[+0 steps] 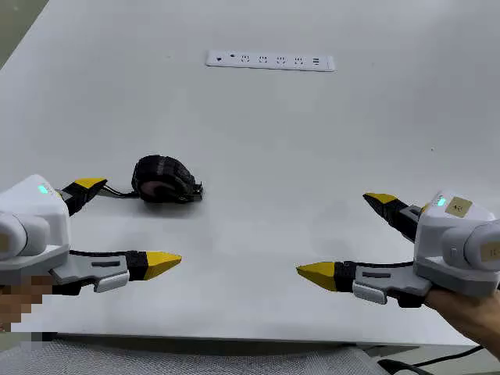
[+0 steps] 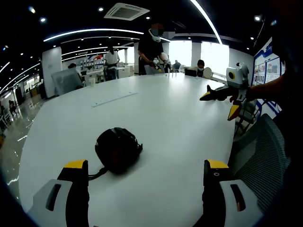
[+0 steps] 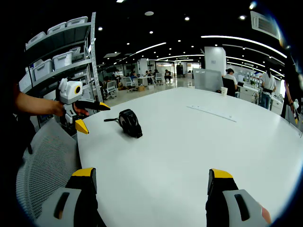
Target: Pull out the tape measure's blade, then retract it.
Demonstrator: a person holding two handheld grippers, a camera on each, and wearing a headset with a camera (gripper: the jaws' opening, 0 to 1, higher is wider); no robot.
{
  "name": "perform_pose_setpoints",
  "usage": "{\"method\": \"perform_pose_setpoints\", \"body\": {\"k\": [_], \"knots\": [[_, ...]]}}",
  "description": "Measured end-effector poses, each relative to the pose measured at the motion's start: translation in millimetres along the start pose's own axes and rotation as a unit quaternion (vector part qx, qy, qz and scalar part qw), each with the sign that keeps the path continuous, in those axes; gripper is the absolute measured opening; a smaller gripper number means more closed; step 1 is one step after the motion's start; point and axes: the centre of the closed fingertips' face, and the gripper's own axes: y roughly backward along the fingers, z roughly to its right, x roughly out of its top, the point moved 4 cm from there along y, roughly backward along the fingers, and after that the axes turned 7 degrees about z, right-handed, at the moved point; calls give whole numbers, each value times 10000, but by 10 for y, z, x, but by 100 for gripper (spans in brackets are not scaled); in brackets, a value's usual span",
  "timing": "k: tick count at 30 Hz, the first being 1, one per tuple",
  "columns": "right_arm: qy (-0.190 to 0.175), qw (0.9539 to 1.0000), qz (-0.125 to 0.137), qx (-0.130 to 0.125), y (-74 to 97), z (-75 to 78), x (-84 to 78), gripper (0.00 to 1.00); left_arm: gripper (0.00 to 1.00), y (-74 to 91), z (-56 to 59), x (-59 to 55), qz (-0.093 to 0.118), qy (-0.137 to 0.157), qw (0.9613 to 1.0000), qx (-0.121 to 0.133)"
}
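Note:
A black tape measure lies on the white table, blade retracted, a short strap trailing to its left. It appears as a black lump in the left gripper view and farther off in the right gripper view. My left gripper stands open at the table's near left, its yellow tips just left of and nearer than the tape measure, not touching it. My right gripper is open at the near right, well away from it. Nothing is held.
A white power strip lies at the far middle of the table. The table's front edge runs just below the grippers, with a grey mesh chair beneath. People stand around other desks beyond the table.

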Motion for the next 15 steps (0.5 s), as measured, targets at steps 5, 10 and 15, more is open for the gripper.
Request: {"method": "perform_pose_setpoints", "body": {"k": [5,10,15], "knots": [[4,10000,-3,-7,0,0,0,98,99,13,7,-11,-18,-5,10000,-10],[14,10000,-13,-12,10,-3,0,98,99,19,12,-5,-10,9,10000,-15],[12,10000,-1,-20,22,1,3,99,99,15,25,-1,-9,0,10000,-43]]}}
